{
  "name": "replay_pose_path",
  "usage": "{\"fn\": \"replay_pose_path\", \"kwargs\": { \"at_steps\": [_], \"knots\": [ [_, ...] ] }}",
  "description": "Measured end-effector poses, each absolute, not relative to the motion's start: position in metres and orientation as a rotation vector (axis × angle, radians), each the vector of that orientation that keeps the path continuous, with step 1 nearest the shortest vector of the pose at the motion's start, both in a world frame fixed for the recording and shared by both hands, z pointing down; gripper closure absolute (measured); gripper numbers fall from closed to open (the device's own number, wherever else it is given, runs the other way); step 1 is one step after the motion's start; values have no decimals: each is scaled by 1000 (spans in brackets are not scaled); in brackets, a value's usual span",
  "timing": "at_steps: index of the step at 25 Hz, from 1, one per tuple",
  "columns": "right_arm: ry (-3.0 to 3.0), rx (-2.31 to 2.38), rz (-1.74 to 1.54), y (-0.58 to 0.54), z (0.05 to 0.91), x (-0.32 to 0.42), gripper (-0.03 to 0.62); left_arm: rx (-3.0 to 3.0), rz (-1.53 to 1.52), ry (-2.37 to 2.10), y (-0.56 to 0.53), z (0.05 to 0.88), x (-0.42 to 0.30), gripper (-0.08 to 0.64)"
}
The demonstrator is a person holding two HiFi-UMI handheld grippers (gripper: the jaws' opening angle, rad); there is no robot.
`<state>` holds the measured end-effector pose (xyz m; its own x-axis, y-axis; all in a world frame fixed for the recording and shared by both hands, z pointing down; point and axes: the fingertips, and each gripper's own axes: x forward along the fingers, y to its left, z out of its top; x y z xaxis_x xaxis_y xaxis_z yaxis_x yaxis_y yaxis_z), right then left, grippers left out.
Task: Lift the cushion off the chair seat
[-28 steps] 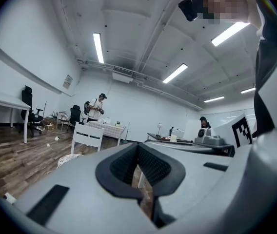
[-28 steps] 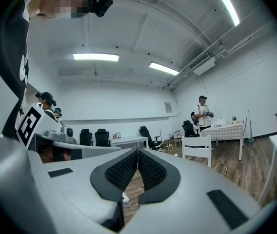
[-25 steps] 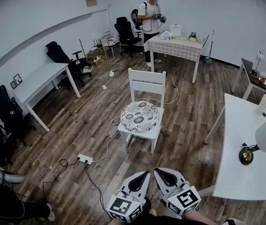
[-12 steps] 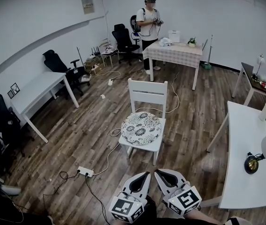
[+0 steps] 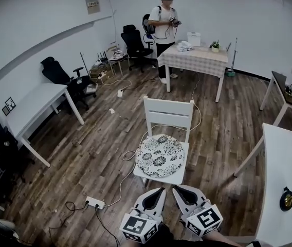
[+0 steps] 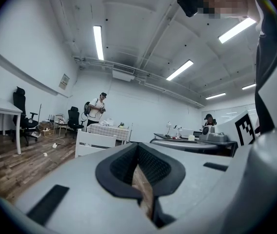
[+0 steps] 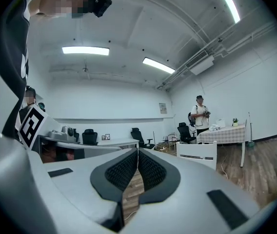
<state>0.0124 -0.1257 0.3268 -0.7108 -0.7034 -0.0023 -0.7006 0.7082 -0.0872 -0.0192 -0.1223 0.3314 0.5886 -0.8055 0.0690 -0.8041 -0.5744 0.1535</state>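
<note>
We find the cushion [image 5: 159, 156] flat on the chair [image 5: 167, 112] seat, just ahead of both tongs (round, no long axis); left tongs [image 5: 160, 190] and right tongs [image 5: 176, 188] closed, empty, equally near.

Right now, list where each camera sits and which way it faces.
Head view: on the person's head, facing steeply down at the chair and cushion; left gripper and right gripper show at the bottom.
Left gripper view: on the left gripper, level along its shut jaws toward the chair; the other gripper's marker cube shows at right.
Right gripper view: on the right gripper, level along its shut jaws; the other marker cube shows at left.
Shared: all three show the chair and the standing person.
</note>
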Motion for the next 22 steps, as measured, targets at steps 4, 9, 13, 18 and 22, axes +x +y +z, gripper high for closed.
{"fn": "replay_pose_path", "kwargs": {
  "at_steps": [4,9,13,18,22],
  "knots": [
    [2852,-1190,-106,-185,317,-7,575,2667,8,-1349,-181,323,-40,558],
    [2832,-1202,-96,-244,304,-29,575,2681,20,-1339,-238,315,-61,558],
    [2834,-1215,-108,-276,310,-41,575,2677,20,-1321,-270,321,-74,558],
    [2840,-1259,-141,-301,325,-40,575,2660,31,-1325,-301,333,-83,558],
    [2873,-1265,-187,-303,335,-28,575,2609,41,-1353,-308,345,-82,558]
  ]
}}
